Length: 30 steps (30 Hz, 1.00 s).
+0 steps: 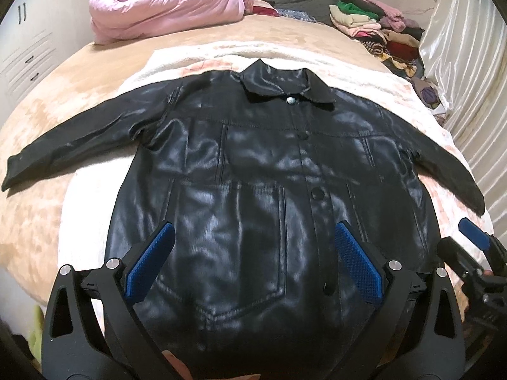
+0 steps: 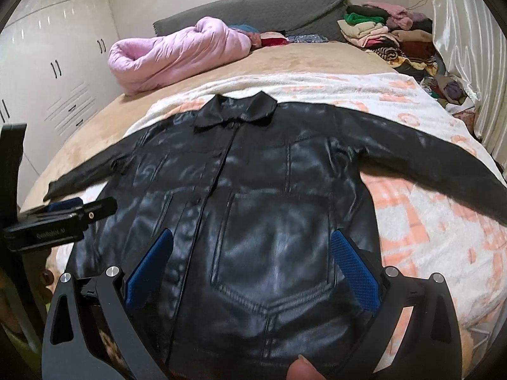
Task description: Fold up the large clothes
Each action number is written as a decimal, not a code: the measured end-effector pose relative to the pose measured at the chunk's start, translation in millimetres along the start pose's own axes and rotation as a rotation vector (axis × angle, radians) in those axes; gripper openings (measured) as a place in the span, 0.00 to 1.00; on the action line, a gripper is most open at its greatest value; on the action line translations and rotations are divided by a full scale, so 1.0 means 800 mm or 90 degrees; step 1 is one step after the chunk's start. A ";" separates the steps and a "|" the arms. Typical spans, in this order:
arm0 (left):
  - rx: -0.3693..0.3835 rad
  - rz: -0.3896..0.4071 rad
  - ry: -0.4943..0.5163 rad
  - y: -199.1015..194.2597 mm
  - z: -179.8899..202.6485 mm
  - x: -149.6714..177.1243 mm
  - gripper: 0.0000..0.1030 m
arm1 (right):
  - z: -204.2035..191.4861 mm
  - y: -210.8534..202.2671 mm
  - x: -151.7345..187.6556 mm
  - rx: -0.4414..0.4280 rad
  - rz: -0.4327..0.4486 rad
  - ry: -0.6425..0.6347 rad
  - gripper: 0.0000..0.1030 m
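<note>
lying flat and buttoned on the bed, the black leather jacket is spread ahead of and beneath the released left claw and released right claw; slippage of slick leather could be caused by shallow grips.

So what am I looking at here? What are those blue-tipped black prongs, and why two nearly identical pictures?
No robot: a person holds a hand-held gripper in each hand, and each carries a wide-angle camera looking along its two fingers. One picture comes from the left gripper, the other from the right gripper; each also glimpses the other at its edge. The blue strips are the finger pads. Both grippers are open and hold nothing. On the bed a black jacket lies flat, front up, sleeves spread, on a blanket. Behind are a pink quilt and piled clothes.
</note>
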State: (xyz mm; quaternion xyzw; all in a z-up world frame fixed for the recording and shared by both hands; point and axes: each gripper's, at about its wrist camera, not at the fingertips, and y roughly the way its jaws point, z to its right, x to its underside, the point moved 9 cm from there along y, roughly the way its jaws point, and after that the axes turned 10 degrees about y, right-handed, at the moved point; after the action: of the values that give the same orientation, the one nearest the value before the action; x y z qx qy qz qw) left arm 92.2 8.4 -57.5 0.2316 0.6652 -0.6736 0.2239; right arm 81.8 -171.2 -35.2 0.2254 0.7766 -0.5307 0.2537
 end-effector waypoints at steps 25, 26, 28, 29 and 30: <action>0.011 -0.021 0.002 0.086 0.016 -0.109 0.91 | 0.083 0.052 -0.117 0.056 0.035 0.114 0.96; 0.017 -0.025 0.002 0.092 0.020 -0.110 0.91 | 0.097 0.055 -0.120 0.067 0.039 0.128 0.96; 0.016 -0.035 0.006 0.109 0.028 -0.116 0.91 | 0.126 0.061 -0.123 0.094 0.038 0.149 0.96; 0.019 -0.037 0.010 0.114 0.032 -0.117 0.91 | 0.139 0.063 -0.124 0.104 0.039 0.160 0.96; 0.023 -0.040 0.012 0.121 0.037 -0.121 0.91 | 0.151 0.065 -0.125 0.110 0.040 0.170 0.96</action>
State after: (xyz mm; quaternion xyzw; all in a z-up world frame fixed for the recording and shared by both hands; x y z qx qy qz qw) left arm 227.3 -23.3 -74.9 0.2207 0.6621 -0.6900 0.1920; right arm 209.8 -275.7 -45.8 0.3392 0.7473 -0.5528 0.1445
